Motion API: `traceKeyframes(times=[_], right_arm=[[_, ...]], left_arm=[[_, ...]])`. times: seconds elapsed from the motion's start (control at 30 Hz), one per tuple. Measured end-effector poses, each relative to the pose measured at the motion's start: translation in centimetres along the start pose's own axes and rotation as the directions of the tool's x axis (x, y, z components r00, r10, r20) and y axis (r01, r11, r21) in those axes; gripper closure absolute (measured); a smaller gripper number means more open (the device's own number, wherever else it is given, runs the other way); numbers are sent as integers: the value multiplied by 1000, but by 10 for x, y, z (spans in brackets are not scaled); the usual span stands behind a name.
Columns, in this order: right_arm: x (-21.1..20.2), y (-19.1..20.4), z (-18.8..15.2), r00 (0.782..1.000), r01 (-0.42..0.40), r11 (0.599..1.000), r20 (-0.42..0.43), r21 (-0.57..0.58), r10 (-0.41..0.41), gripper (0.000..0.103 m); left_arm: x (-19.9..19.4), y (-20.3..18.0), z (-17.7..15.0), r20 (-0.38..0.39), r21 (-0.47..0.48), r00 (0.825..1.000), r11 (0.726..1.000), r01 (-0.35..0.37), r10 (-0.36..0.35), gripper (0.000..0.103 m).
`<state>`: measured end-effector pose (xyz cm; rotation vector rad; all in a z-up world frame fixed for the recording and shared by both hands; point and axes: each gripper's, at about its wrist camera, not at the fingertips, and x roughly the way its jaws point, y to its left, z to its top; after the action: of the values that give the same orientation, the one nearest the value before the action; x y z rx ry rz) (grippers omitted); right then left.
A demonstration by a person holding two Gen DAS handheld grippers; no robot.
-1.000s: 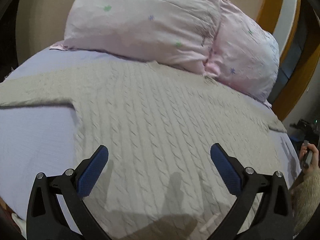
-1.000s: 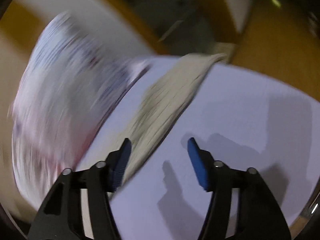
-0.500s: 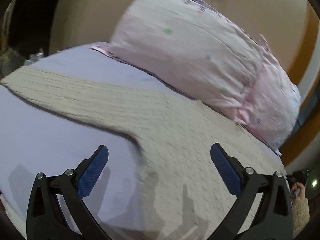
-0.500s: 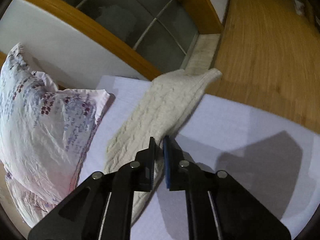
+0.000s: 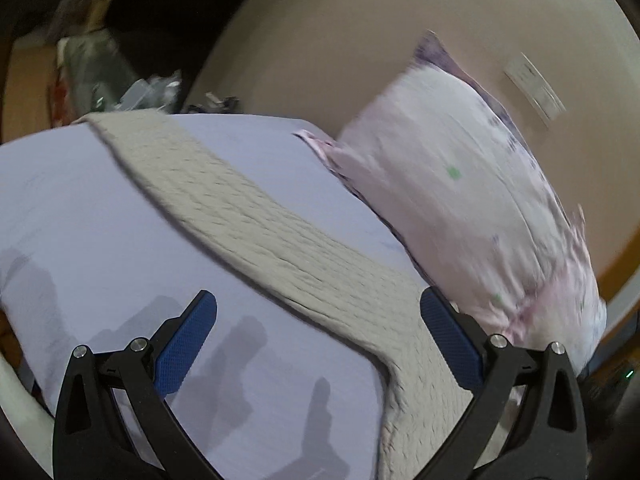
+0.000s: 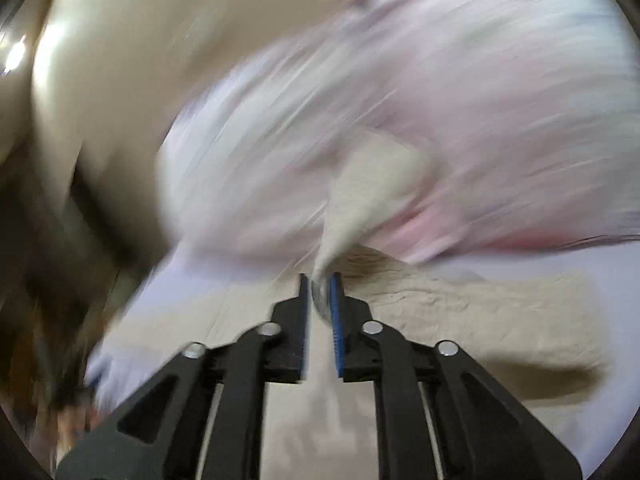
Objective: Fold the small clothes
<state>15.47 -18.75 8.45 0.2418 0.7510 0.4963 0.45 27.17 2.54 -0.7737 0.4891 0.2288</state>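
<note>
A cream cable-knit sweater lies on a lilac bed sheet [image 5: 80, 208]. In the left wrist view its left sleeve [image 5: 224, 200] runs diagonally up to the bed's far left edge. My left gripper [image 5: 318, 328] is open and empty above the sheet and the sleeve's base. In the blurred right wrist view my right gripper [image 6: 319, 288] is shut on the sweater's other sleeve [image 6: 360, 200], which it holds lifted over the sweater's body [image 6: 480, 320].
A pink floral pillow [image 5: 472, 200] lies against a beige headboard [image 5: 360, 40] at the far side; it also shows in the right wrist view [image 6: 440, 100]. Dark clutter [image 5: 120, 80] sits beyond the bed's left edge.
My left gripper has swung left from the sweater's body to its left sleeve. My right gripper closed on the right sleeve and carried it up and over towards the sweater's body.
</note>
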Motion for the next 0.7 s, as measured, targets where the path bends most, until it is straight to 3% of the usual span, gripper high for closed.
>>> traceKeyframes(times=[0.07, 0.2, 0.27, 0.33, 0.5, 0.7], right_arm=[[36, 36, -23, 991, -22, 997, -131, -74, 12, 59], [22, 39, -39, 996, 8, 997, -83, -71, -14, 35], [15, 22, -35, 998, 33, 999, -62, -15, -34, 33], [12, -3, -28, 997, 53, 998, -51, 45, -50, 31], [-10, -53, -30, 994, 111, 983, -31, 143, -108, 29], [-26, -73, -40, 992, 128, 976, -14, 177, -128, 27]], left_arm=[[-1, 11, 5, 1, -34, 1000, 999, -12, 12, 2], [-2, 42, 20, 4, -123, 999, 992, -35, 36, 8], [1, 56, 28, 3, -166, 999, 985, -52, 53, 13], [5, 72, 37, -2, -229, 998, 972, -59, 60, 25], [14, 101, 63, 18, -345, 997, 936, -63, 74, 35], [26, 134, 87, 18, -454, 996, 889, -66, 84, 57]])
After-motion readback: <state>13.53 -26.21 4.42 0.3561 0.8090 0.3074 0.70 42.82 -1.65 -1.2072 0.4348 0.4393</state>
